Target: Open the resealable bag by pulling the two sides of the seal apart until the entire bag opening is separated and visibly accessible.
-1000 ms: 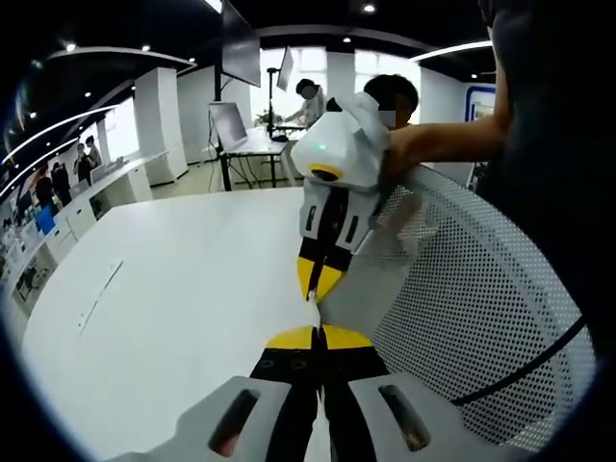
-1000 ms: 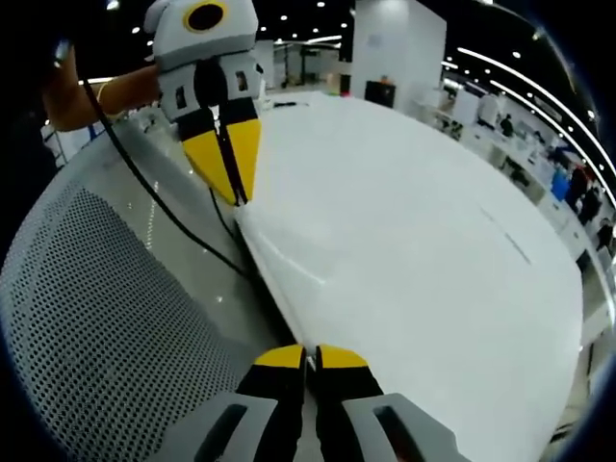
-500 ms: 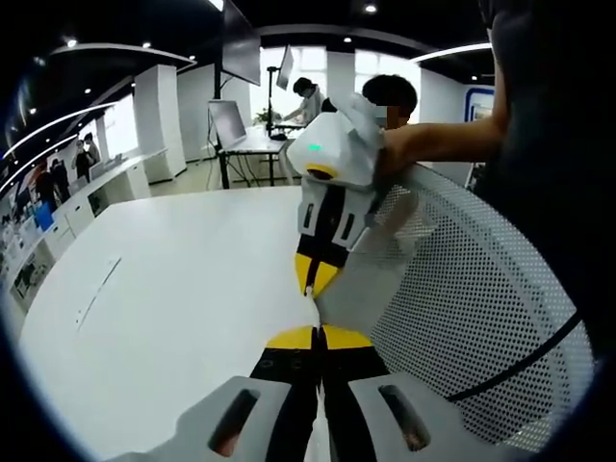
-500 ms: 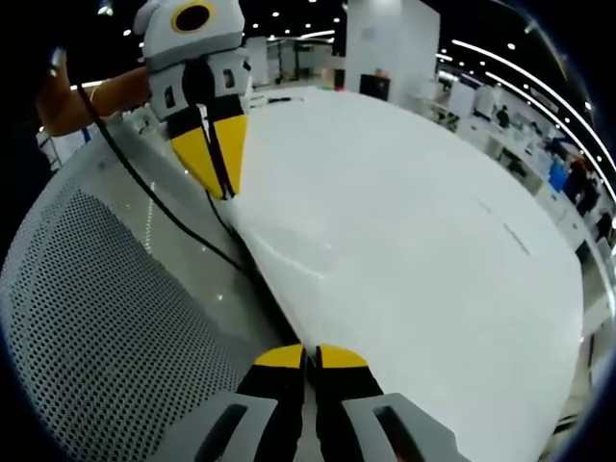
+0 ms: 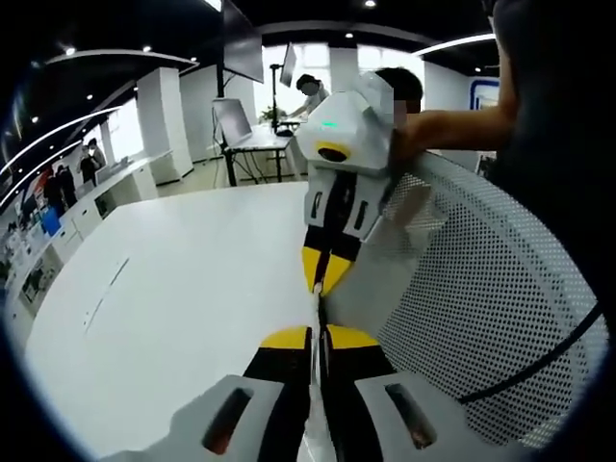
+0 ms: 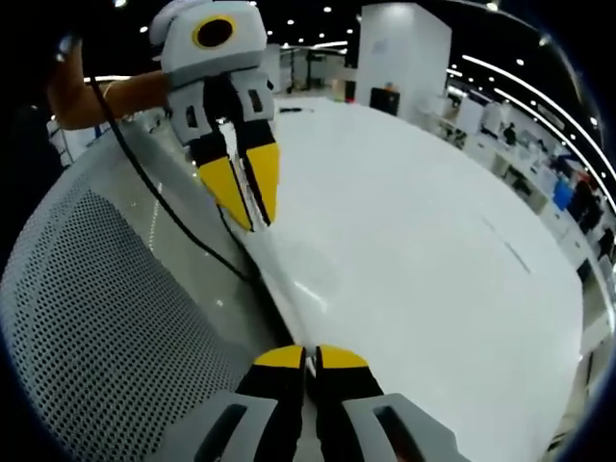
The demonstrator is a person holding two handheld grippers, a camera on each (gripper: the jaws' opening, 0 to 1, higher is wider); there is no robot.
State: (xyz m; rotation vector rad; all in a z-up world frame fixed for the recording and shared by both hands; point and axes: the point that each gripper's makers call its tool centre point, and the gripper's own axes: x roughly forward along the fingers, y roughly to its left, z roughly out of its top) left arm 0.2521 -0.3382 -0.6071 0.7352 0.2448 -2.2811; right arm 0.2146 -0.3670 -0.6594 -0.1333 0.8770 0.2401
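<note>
Left tongs (image 5: 319, 336) pinched tight on the top edge of the resealable bag (image 5: 462, 327), yellow tips together. Right tongs (image 6: 310, 356) likewise clamped on that edge, facing the left ones at close range along the seal. Bag held up off the white bench (image 5: 183, 279), its perforated white face beside both.

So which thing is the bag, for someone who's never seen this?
Find the big white table. Held up over it, a thin sheet is pinched along its edge by the left gripper and the right gripper: that's the bag. Its dotted, mesh-like panel sets it apart from the plain tabletop.
</note>
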